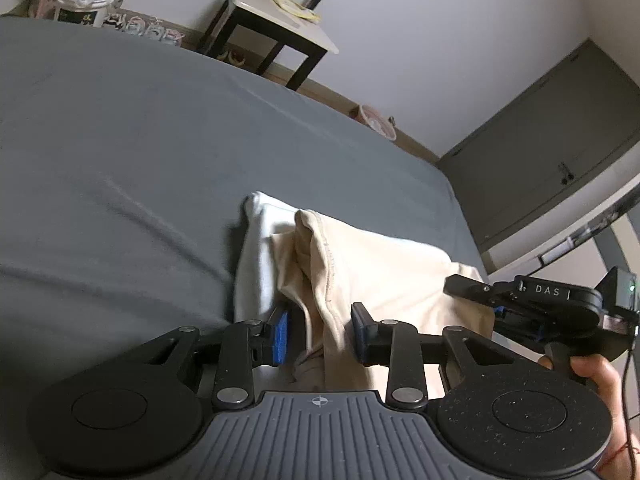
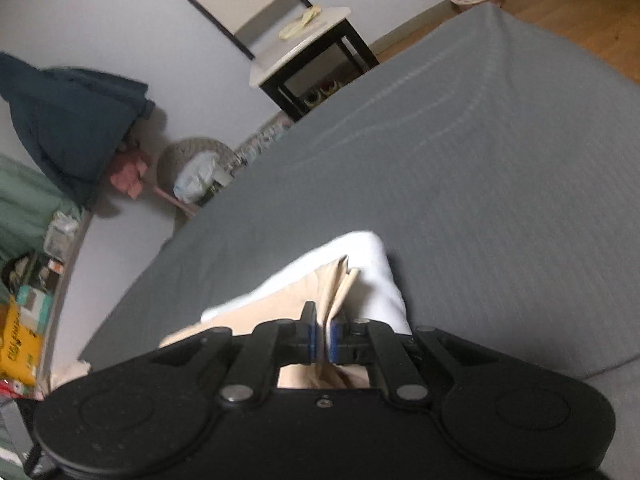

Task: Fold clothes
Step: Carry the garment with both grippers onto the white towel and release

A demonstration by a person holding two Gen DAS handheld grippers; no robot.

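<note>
on the left, the left gripper (image 1: 320,334) hangs over the near end of the cream garment (image 1: 384,268), its blue-padded fingers (image 1: 280,334) standing apart with a thick fold of the cloth passing up between them. the pads do not look pressed into the fabric, so i judge this grip released, the cloth lying loose in the gap. the garment sits on the grey bed (image 1: 120,140), partly on top of a white garment (image 1: 254,256) whose edge shows just to its left. its long axis runs away from the fingers toward the far right, the stitched hem forming a ridge straight ahead of the gap.

further right in the same view, the right gripper (image 1: 500,300) comes in from the side in a hand (image 1: 592,372), close above the right part of the cream cloth.

from its own camera, the right gripper (image 2: 322,338) has its fingers (image 2: 310,338) nearly together with a thin layer of cream garment (image 2: 264,312) in the slit; whether they pinch it i cannot tell. both hands sit at the same near end, the left a little nearer the hem ridge, so any next fold would likely travel away along that long axis.
</note>
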